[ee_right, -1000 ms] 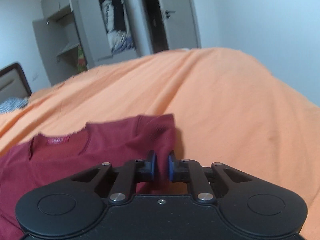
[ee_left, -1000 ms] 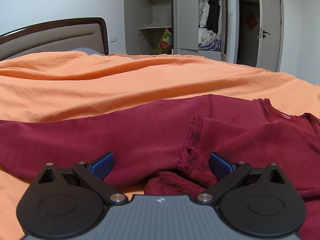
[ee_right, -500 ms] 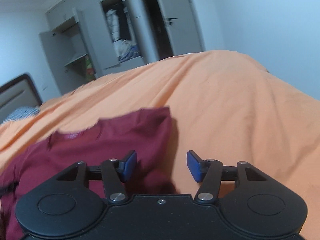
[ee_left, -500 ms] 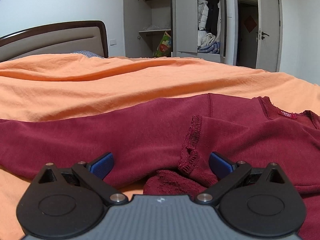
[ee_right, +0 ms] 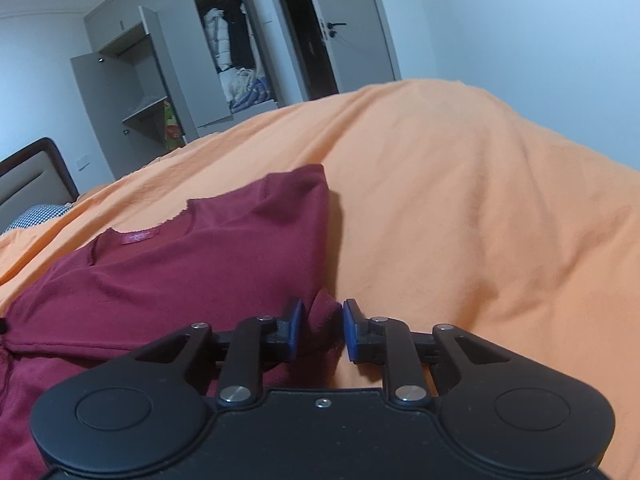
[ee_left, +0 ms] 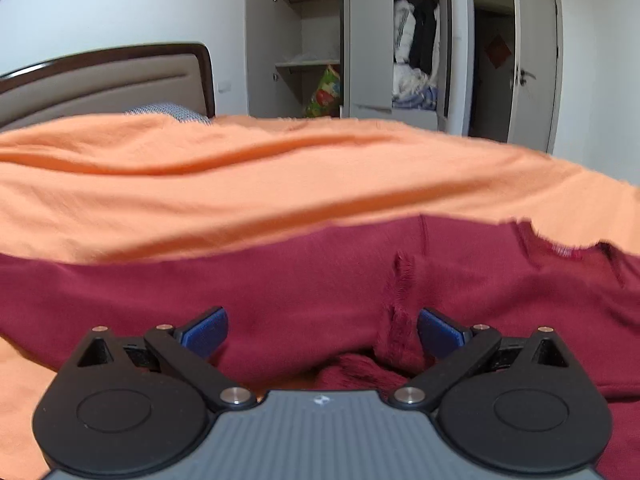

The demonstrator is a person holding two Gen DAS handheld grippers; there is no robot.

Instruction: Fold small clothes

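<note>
Orange bedsheet (ee_right: 460, 200) under maroon shirt (ee_right: 200, 264); only right gripper (ee_right: 323, 326) pinches its edge.

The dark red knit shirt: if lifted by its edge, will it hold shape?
Probably not: the dark red knit shirt already bunches between the right tongs. It likely drapes and drags on the orange bedsheet.

Your lighting is soft, even indoor light, no glare and no hard highlights. Left wrist view has motion blur: the orange bedspread (ee_left: 280, 184) edge and maroon shirt (ee_left: 320, 292) seams are smeared, while the wardrobe (ee_left: 360, 52) behind stays fairly crisp. Right wrist view is sharper; the shirt throws a soft shadow onto the bedspread to its right. Both frames show strong fisheye bending and dark vignetted corners.
</note>
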